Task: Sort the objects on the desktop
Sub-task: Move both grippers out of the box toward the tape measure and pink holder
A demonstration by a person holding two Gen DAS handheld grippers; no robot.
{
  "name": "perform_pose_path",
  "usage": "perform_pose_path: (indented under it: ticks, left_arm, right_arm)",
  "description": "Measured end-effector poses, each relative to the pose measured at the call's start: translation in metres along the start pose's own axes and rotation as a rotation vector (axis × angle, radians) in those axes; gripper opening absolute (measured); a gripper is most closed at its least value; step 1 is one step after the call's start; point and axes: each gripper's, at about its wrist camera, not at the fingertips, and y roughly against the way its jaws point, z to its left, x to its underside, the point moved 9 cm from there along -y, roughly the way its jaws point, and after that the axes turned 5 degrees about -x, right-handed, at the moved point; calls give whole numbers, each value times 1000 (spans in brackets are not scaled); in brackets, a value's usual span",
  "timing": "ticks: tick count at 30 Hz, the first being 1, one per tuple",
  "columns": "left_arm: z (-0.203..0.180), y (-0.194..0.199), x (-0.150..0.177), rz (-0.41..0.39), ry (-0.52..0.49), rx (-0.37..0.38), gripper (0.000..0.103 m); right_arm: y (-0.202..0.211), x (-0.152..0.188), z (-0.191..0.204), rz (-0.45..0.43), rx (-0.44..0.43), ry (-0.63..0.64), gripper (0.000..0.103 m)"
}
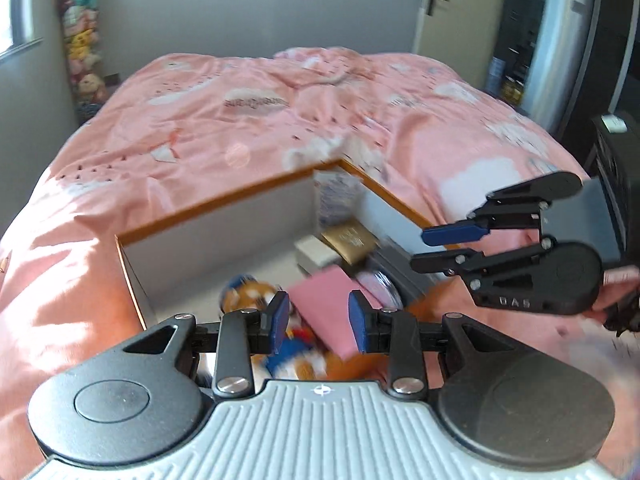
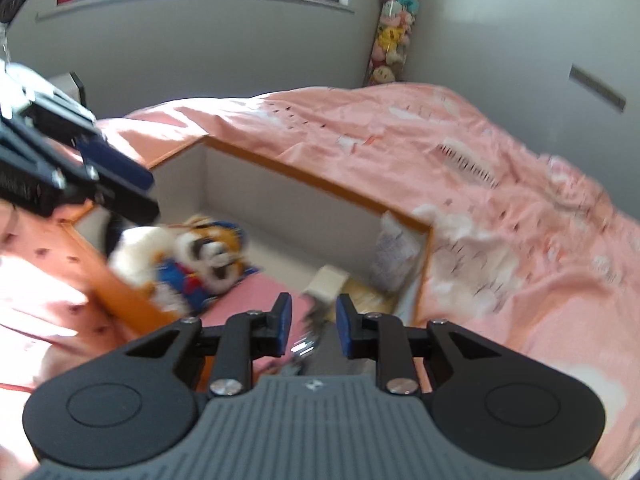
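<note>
Both grippers, left gripper and right gripper, hang open and hold nothing above the white box on the pink bed, where a blurry stuffed toy, maybe a tiger, lies beside a pink book.

plush toy blurred, lower half behind jaws | paper packet print unreadable
</note>
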Motion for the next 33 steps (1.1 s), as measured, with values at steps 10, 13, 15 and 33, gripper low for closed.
perform_pose_path:
  ticks: [10,13,15,33]
  left_arm:
    - [-39,-24,69,106,-293,-63,37]
    - [-46,-38,88,143,-361,-74,37]
    - [-45,-46,101,179,-395,-112,37]
    - [22,-67,97,240,-157,-215,2]
  right_arm:
    - [-17,95,28,250,-96,-374,28]
    - [-22,119,33,283,-101,-456,33]
    - [-25,126,34,291,-95,-489,33]
    - [-45,157,40,426,-147,-572,49]
